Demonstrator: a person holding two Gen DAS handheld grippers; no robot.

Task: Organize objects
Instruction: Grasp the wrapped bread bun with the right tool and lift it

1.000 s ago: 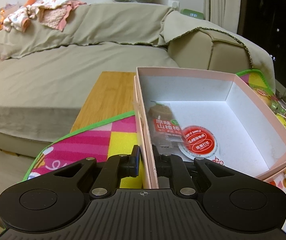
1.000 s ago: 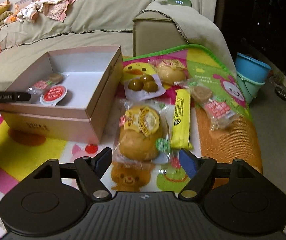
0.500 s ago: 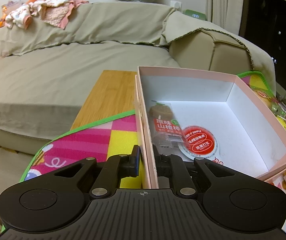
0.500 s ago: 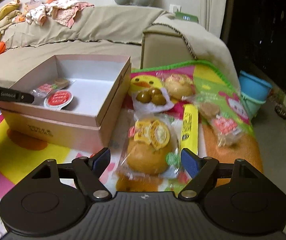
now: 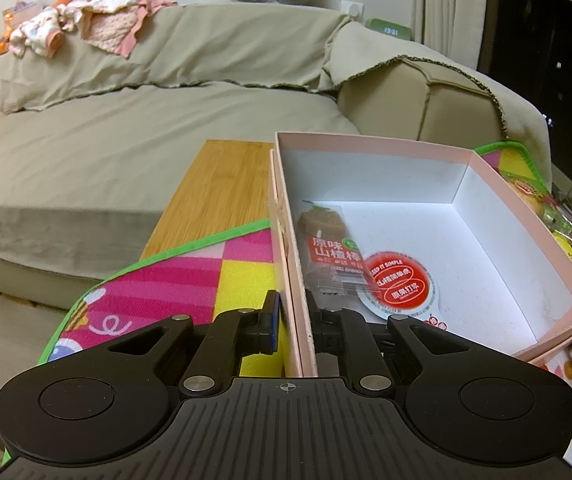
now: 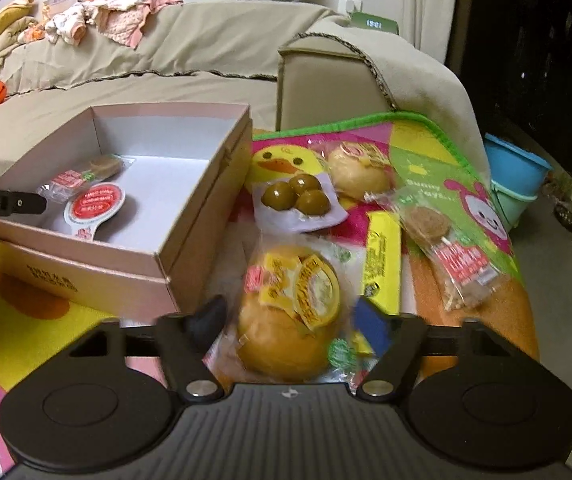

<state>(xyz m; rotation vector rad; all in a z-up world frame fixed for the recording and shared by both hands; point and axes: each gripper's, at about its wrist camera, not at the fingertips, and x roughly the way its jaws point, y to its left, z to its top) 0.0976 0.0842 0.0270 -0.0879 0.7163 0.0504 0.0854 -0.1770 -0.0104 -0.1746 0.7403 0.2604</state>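
Here the left gripper has its fingers pinching the near side wall of the pink box, one finger outside on the colourful mat, the other inside the box. In the box lie a hawthorn snack packet and a red-lidded round cup, both close to the inner finger at the clamped wall.

The right gripper hangs low over the mat with its fingers spread wide. The wrapped bun lies directly between them, its lower half level with the fingertips; whether either finger touches the wrapper cannot be told. Just right of the bun lies a yellow bar packet, with the blue-padded finger overlapping its near end. Farther back on the mat are a pack of three brown balls, a second wrapped bun and a clear biscuit packet. The box stands to the left of the bun, on the desk, beside the sofa.
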